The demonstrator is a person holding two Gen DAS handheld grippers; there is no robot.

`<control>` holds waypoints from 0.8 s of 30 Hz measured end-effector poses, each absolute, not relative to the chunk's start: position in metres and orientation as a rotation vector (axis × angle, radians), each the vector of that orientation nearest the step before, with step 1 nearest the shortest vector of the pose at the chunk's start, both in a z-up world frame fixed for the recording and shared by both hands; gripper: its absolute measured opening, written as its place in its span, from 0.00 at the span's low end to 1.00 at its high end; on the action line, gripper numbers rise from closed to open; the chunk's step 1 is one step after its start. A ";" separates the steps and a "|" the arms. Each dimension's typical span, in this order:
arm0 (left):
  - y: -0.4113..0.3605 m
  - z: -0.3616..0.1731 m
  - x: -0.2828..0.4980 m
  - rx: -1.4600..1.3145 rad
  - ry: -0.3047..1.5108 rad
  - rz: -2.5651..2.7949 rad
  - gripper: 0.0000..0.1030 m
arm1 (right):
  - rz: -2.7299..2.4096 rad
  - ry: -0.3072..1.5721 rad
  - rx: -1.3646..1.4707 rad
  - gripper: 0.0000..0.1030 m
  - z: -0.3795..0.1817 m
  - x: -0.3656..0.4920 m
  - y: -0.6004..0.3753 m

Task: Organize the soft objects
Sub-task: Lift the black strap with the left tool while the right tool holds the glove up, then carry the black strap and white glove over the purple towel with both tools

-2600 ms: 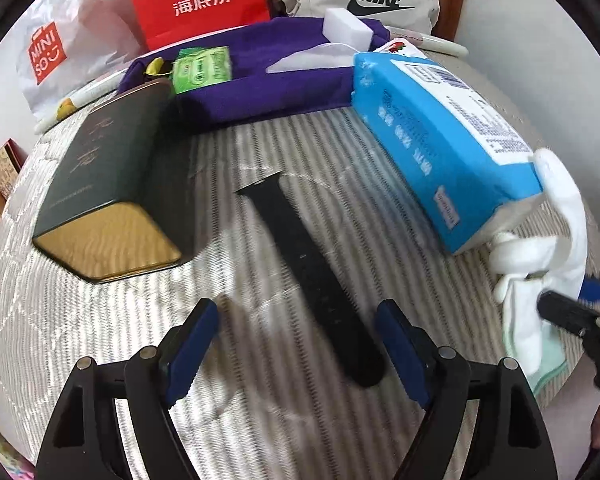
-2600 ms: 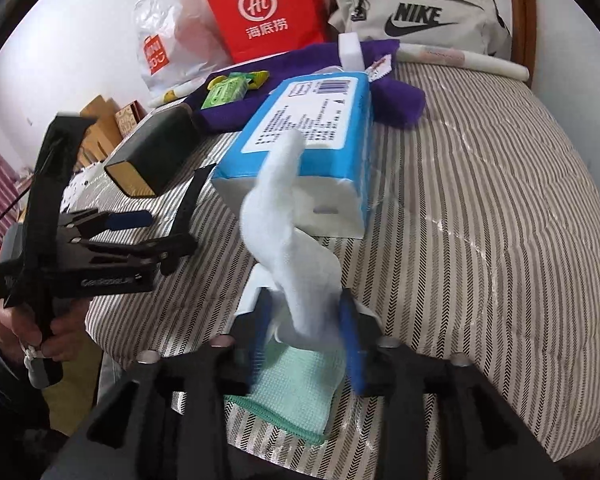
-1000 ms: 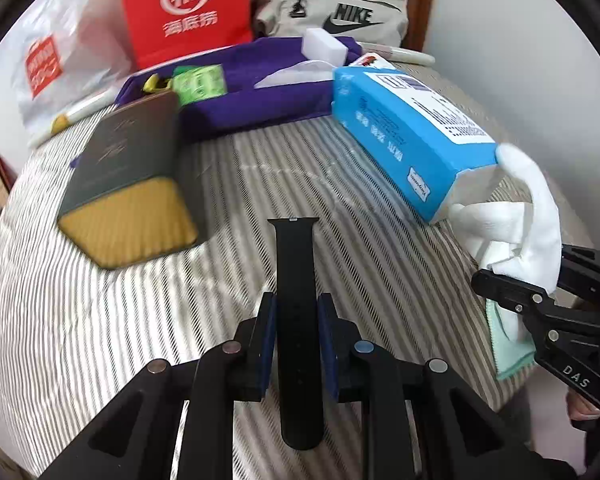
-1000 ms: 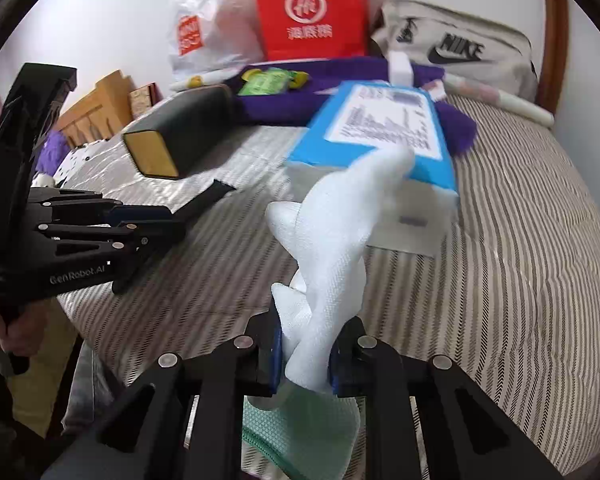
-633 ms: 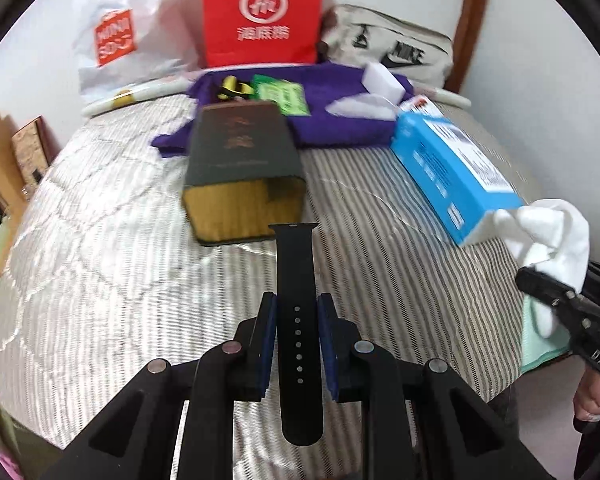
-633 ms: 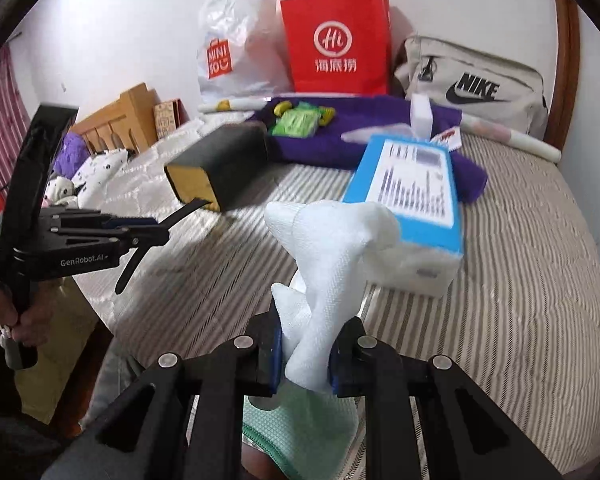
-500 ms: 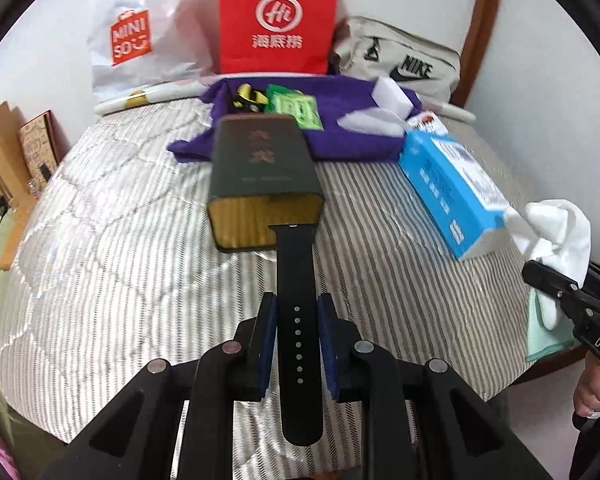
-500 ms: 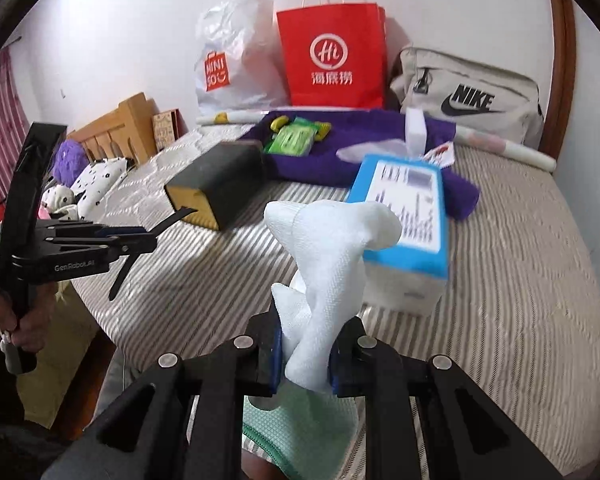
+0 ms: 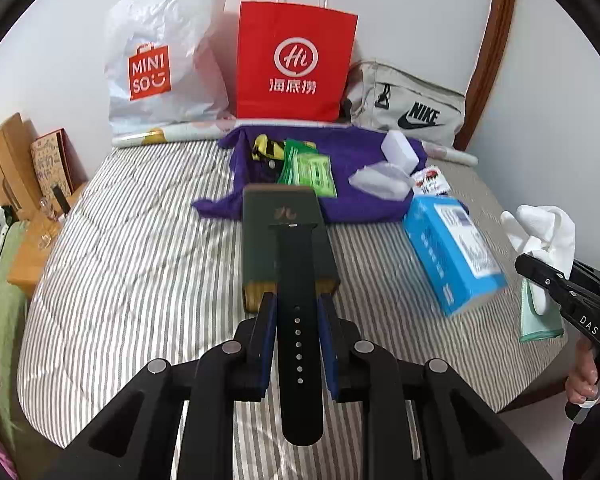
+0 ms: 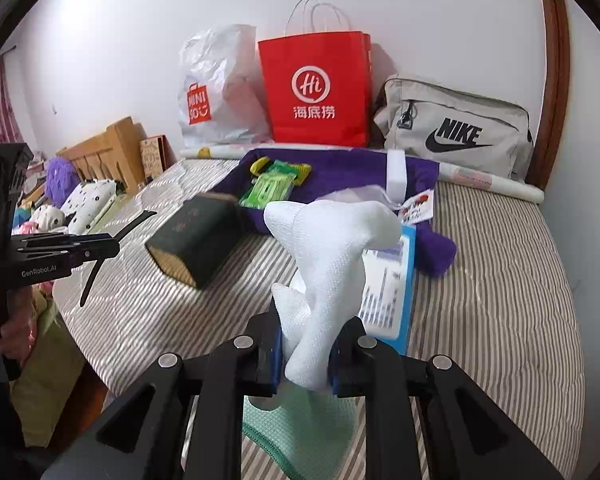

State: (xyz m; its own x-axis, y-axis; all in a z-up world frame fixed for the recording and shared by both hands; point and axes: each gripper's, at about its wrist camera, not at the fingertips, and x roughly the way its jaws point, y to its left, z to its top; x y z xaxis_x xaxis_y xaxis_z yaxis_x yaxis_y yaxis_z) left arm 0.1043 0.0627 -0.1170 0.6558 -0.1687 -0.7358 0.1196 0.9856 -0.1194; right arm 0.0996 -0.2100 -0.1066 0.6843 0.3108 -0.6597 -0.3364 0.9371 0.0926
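Both claws have risen above the striped bed [image 9: 140, 248], the left claw [image 9: 297, 344] clenched on a black rubber watch strap [image 9: 298, 320], the right claw [image 10: 304, 354] gripping a crumpled white cloth [image 10: 328, 264], so both soft items are lifted clear for sorting.

Bedroom in a home. A bed [image 9: 140, 264] with a striped quilted cover stands against a white wall; shopping bags [image 9: 292, 60], a grey sports bag [image 10: 456, 136] and a wooden headboard [image 10: 112, 148] with soft toys [image 10: 62, 178] surround it.
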 end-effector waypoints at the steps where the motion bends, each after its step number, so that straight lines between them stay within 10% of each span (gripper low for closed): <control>1: 0.063 -0.115 0.109 -0.066 0.833 -0.161 0.19 | 0.363 0.731 -0.033 0.17 -0.105 0.103 -0.210; 24: 0.060 -0.111 0.238 -0.127 0.883 -0.175 0.19 | 0.365 0.774 -0.040 0.18 -0.106 0.239 -0.198</control>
